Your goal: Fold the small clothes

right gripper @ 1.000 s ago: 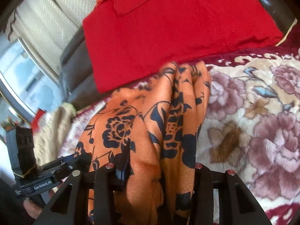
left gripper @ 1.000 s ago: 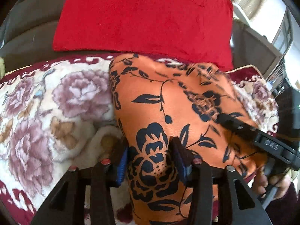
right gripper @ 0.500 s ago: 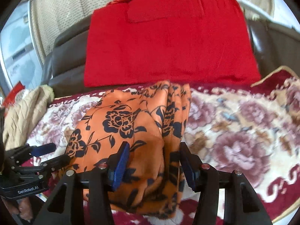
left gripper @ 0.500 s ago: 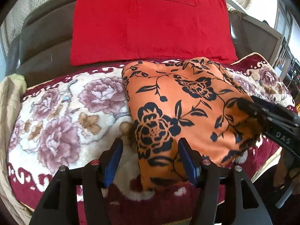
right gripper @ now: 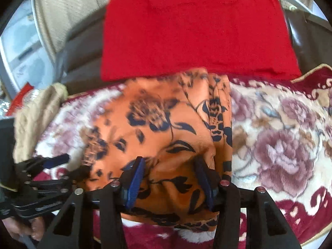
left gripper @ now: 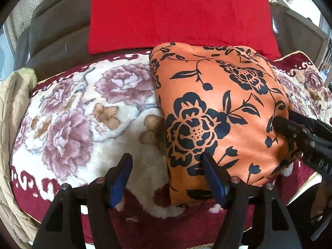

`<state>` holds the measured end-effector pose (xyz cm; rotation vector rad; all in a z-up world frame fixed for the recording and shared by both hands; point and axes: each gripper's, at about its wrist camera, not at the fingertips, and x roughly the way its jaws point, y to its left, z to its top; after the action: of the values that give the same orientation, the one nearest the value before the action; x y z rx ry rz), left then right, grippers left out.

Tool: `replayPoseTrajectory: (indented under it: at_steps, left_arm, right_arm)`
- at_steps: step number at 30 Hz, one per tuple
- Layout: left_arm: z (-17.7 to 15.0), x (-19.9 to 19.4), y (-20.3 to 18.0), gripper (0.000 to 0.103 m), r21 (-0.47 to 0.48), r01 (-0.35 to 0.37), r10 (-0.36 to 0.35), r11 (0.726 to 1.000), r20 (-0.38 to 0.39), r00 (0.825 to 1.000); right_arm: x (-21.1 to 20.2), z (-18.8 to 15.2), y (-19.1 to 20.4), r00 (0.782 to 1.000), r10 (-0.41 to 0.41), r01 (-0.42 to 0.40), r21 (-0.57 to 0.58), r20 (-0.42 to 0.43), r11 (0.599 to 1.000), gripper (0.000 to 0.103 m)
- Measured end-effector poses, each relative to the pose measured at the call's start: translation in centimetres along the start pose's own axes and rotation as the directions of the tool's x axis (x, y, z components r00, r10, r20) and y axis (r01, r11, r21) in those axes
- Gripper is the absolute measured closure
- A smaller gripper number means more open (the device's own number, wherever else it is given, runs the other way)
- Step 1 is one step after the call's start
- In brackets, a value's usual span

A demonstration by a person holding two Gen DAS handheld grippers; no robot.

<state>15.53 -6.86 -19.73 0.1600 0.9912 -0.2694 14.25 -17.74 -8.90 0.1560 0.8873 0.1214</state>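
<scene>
The folded orange floral garment (left gripper: 217, 114) lies on the flowered blanket (left gripper: 83, 114), in front of the red cushion (left gripper: 180, 14). The left gripper (left gripper: 168, 178) has just been opening; it stands wide, tilted downward, with only the garment's left hem between the jaws, at 6 o'clock. To finish well, I think both should release gently and not pull the fold. The right gripper (right gripper: 170, 178) stands half open over the garment's near edge, its jaws have just been closing a little; whether the pads press the cloth I cannot tell.

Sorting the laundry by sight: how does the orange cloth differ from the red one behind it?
The orange cloth bears black flowers; the red cloth is plain. The orange cloth lies folded on the floral blanket; the red cloth hangs down the dark backrest. The orange cloth looks smaller than the red cloth. Both are warm-coloured fabric, spread fairly smooth.
</scene>
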Motion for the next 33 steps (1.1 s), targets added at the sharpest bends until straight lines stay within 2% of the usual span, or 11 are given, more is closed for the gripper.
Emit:
replayPoseTrajectory:
  at_steps: [3,6,8,12,17,20,25,30,33]
  left_arm:
    - [0.1,-1.1,0.0,0.032,0.005,-0.017,0.017,1.0,0.013,1.0]
    - [0.3,-3.7,0.3,0.032,-0.001,-0.049,0.049,0.999,0.067,0.997]
    - [0.6,-5.7,0.5,0.031,-0.009,-0.093,0.094,0.996,0.104,0.99]
    - [0.8,-10.3,0.8,0.023,-0.035,-0.166,0.169,0.986,0.208,0.963]
    - [1.1,-15.6,1.2,0.012,-0.093,-0.162,0.184,0.982,0.322,0.929]
    - [1.1,-18.2,1.4,0.012,-0.124,-0.165,0.2,0.979,0.376,0.905]
    - [0.6,-21.7,1.1,0.012,-0.152,-0.163,0.213,0.975,0.421,0.881]
    - [-0.2,-25.3,0.8,0.012,-0.186,-0.184,0.254,0.965,0.486,0.836]
    - [-0.4,-27.2,0.9,0.012,-0.192,-0.169,0.246,0.967,0.521,0.818]
  right_arm:
    - [-0.6,0.0,1.5,0.998,-0.068,0.068,-0.094,0.004,0.993,0.049]
    - [-2.2,0.2,2.2,0.996,-0.082,0.085,-0.097,0.033,0.992,0.049]
    - [-3.8,0.5,2.4,0.992,-0.109,0.115,-0.103,0.066,0.988,0.049]
    - [-7.8,1.1,3.5,0.974,-0.149,0.174,-0.138,0.173,0.975,0.048]
    - [-12.2,1.6,4.7,0.952,-0.176,0.219,-0.156,0.251,0.963,0.048]
    - [-14.2,1.8,5.1,0.944,-0.186,0.233,-0.151,0.273,0.961,0.048]
    - [-17.3,1.6,5.7,0.928,-0.209,0.257,-0.124,0.308,0.958,0.046]
    - [-19.9,1.6,5.8,0.918,-0.216,0.256,-0.08,0.334,0.963,0.045]
    - [-21.6,1.6,6.2,0.909,-0.219,0.257,-0.063,0.355,0.964,0.044]
